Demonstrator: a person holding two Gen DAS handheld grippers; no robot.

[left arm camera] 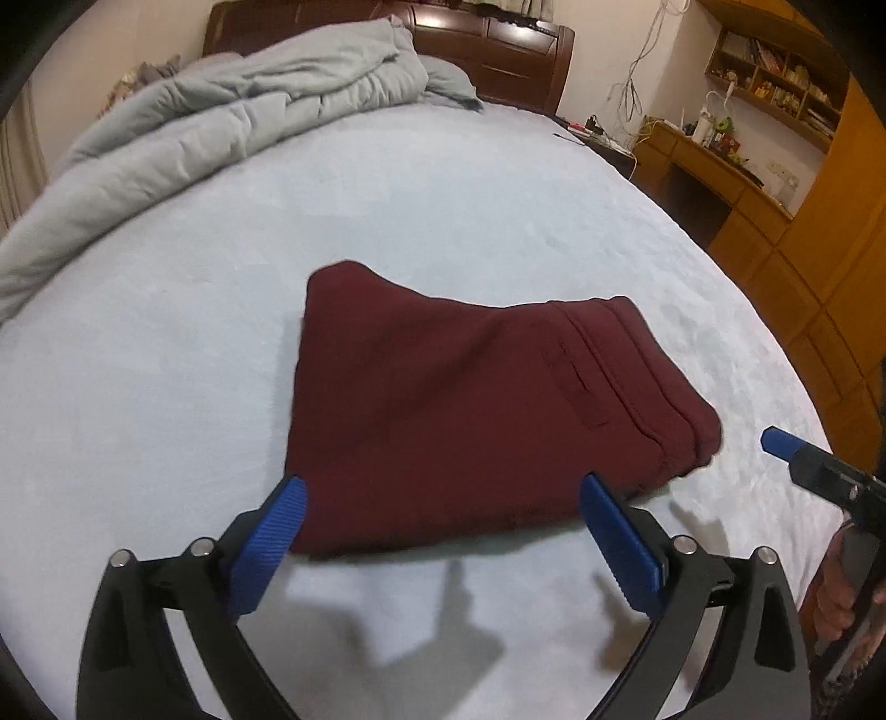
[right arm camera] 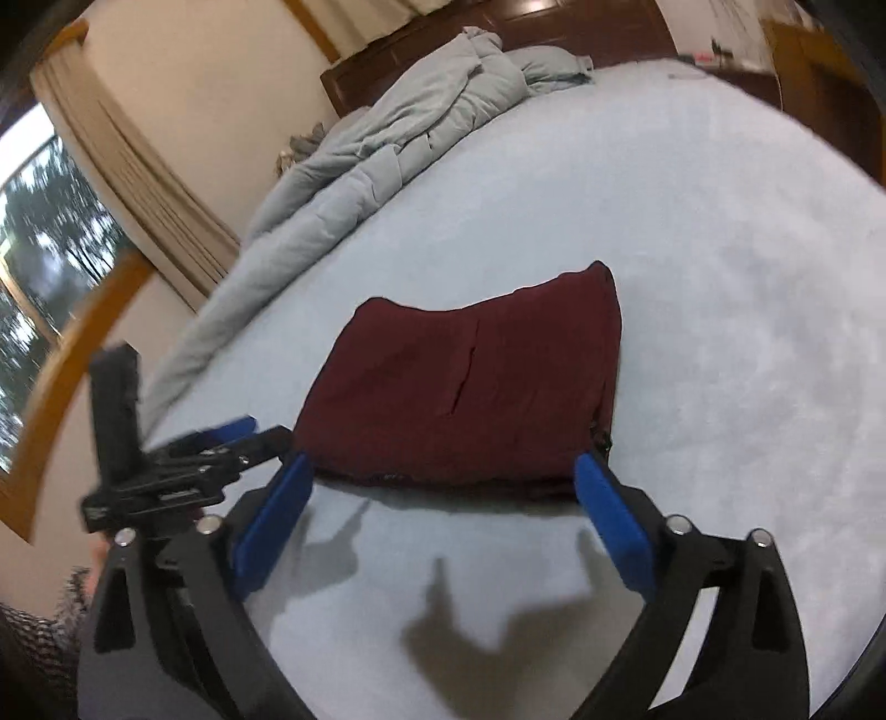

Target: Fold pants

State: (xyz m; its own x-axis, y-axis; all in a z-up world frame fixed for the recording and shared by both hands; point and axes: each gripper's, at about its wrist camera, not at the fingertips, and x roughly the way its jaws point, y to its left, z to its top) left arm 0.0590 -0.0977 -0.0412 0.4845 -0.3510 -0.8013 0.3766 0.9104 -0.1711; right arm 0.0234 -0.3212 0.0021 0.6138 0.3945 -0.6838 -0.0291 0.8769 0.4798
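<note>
Dark red pants lie folded into a compact bundle on the pale blue bed sheet; the waistband runs along the bundle's right edge in the left wrist view. My left gripper hovers open at the bundle's near edge, blue pads apart with nothing gripped. From the right wrist view the same pants lie ahead, and my right gripper is open just short of their near edge. The right gripper's blue tip shows at the right of the left wrist view. The left gripper appears at the left of the right wrist view.
A rumpled grey duvet is heaped along the far left of the bed against a dark wooden headboard. A wooden desk and shelves stand beyond the bed's right side. A curtained window is at the left.
</note>
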